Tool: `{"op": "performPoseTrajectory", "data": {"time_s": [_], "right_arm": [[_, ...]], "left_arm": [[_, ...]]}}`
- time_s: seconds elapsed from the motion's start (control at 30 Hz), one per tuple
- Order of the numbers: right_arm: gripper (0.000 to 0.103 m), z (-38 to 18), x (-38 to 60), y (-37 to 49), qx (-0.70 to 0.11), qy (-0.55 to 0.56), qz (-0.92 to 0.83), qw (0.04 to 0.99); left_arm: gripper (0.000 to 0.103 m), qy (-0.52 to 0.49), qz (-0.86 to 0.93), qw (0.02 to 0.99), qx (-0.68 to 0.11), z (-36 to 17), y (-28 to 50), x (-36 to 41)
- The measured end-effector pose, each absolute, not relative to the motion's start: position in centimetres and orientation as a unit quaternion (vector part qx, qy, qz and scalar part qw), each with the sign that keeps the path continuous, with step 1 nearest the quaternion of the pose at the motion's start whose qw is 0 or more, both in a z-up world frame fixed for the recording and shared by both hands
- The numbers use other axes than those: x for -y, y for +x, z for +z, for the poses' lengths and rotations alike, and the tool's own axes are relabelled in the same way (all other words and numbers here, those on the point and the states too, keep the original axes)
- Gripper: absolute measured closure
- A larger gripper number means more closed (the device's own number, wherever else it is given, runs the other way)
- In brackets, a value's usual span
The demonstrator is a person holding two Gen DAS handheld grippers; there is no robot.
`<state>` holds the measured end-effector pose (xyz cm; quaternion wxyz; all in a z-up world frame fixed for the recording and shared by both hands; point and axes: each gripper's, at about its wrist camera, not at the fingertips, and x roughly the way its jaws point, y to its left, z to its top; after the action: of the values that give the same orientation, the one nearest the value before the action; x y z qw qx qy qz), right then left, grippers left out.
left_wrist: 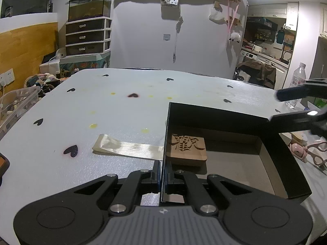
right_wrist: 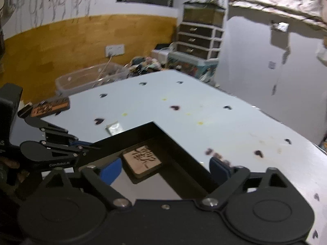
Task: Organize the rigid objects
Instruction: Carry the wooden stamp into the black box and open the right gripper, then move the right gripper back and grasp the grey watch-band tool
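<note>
A black open box [left_wrist: 294, 167] sits on the pale table [left_wrist: 102, 106]. A wooden block with a carved character [left_wrist: 187, 150] lies inside it near the left wall. My left gripper [left_wrist: 162, 178] is shut on the box's left wall. In the right wrist view the box [right_wrist: 184, 153] and the block [right_wrist: 142, 161] show too. My right gripper [right_wrist: 165, 166] is open and empty above the box, with blue pads. It appears in the left wrist view [left_wrist: 273, 107] over the box's far right corner. A second carved block [right_wrist: 50, 107] lies at the table's left edge.
A strip of clear tape [left_wrist: 126, 148] lies left of the box. A water bottle [left_wrist: 297, 81], a pink item [left_wrist: 299, 150] and pink glasses [left_wrist: 318, 153] are at the right. A clear bin [right_wrist: 90, 78] and a drawer unit [left_wrist: 87, 35] stand beyond the table.
</note>
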<state>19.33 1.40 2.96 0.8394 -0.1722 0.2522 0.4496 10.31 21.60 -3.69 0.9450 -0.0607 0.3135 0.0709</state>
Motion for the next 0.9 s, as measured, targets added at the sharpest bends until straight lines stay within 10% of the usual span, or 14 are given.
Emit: {"op": "performPoseTrajectory", "data": {"time_s": [0.9], "right_arm": [[0.000, -1.4, 13.3, 17.7, -0.242, -0.032, 0.233, 0.941]], "left_arm": [[0.100, -0.061, 0.075, 0.945, -0.313, -3.6, 10.3, -21.7]]}}
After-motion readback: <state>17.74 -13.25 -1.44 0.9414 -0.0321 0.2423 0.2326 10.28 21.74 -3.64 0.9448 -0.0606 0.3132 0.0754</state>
